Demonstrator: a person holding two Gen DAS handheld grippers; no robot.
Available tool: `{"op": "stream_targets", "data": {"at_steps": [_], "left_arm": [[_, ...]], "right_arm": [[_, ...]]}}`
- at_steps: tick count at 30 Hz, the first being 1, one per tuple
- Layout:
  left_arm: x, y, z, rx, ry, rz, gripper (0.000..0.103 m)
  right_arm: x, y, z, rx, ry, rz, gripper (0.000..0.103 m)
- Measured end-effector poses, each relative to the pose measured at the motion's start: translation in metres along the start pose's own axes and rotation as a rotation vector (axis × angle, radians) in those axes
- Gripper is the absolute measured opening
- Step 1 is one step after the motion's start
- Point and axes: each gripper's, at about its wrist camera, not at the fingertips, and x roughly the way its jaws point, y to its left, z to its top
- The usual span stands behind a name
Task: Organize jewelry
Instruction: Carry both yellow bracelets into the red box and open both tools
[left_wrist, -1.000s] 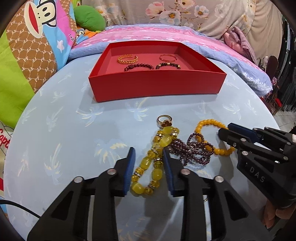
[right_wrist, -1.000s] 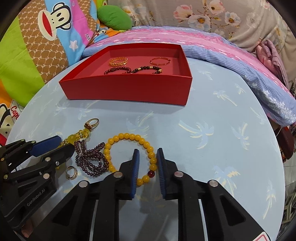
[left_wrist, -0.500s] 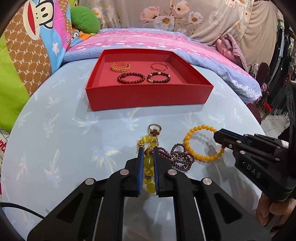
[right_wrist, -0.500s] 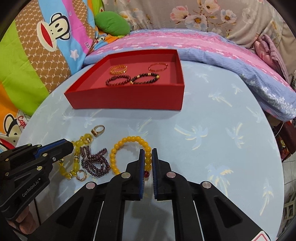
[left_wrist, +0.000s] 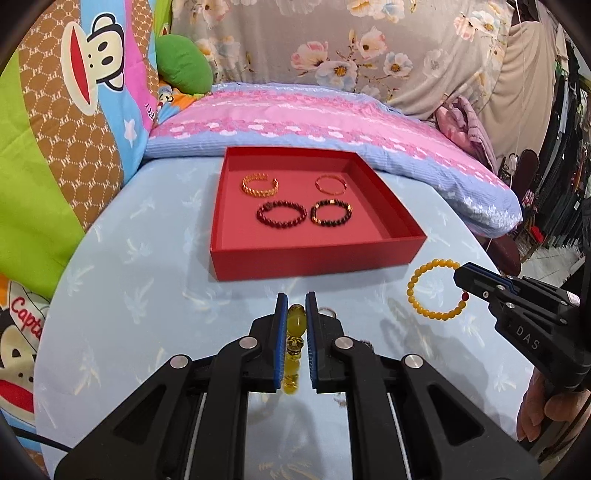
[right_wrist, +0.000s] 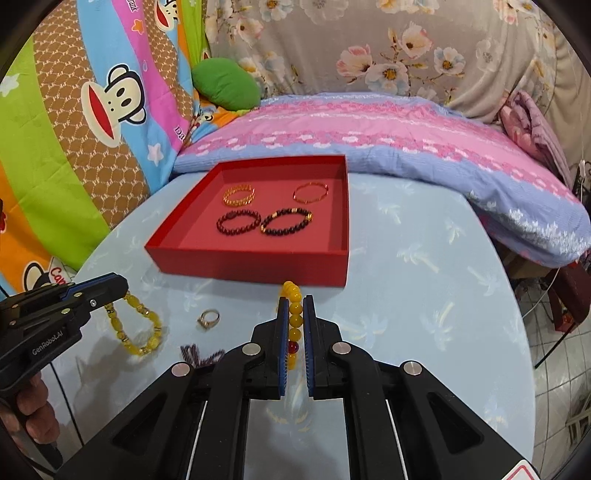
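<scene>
My left gripper (left_wrist: 296, 306) is shut on a chunky yellow-bead bracelet (left_wrist: 295, 325) and holds it above the table; it also shows hanging in the right wrist view (right_wrist: 136, 332). My right gripper (right_wrist: 295, 308) is shut on a small-bead yellow bracelet (right_wrist: 294, 321), seen lifted as a ring in the left wrist view (left_wrist: 424, 291). A red tray (left_wrist: 314, 258) ahead holds two gold bangles (left_wrist: 259, 185) and two dark bead bracelets (left_wrist: 282, 216). A gold ring (right_wrist: 209, 318) and a purple bead strand (right_wrist: 195, 354) lie on the table.
The round table has a light blue palm-print cloth (left_wrist: 140, 280). A pink and blue pillow (left_wrist: 314, 118) lies behind the tray. Cartoon-print cushions (left_wrist: 55, 129) stand at the left. The table edge drops off at the right (right_wrist: 532, 332).
Both grippers closed on their bracelets and lifted them off the table, drawing up and back. The ring and purple strand stayed on the cloth.
</scene>
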Motion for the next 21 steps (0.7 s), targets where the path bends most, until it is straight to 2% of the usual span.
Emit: {"op": "stream_targets", "data": {"at_steps": [11, 16, 21], "left_arm": [[0.017, -0.006, 0.064, 0.013, -0.075, -0.009, 0.009], [0.036, -0.012, 0.082, 0.015, -0.078, -0.036, 0.009], [0.063, -0.011, 0.086, 0.014, -0.046, -0.046, 0.010]], "right_arm": [[0.024, 0.014, 0.065, -0.037, -0.074, 0.037, 0.007], [0.050, 0.021, 0.084, -0.010, -0.051, 0.082, 0.007], [0.074, 0.026, 0.086, 0.005, -0.011, 0.110, 0.007]]}}
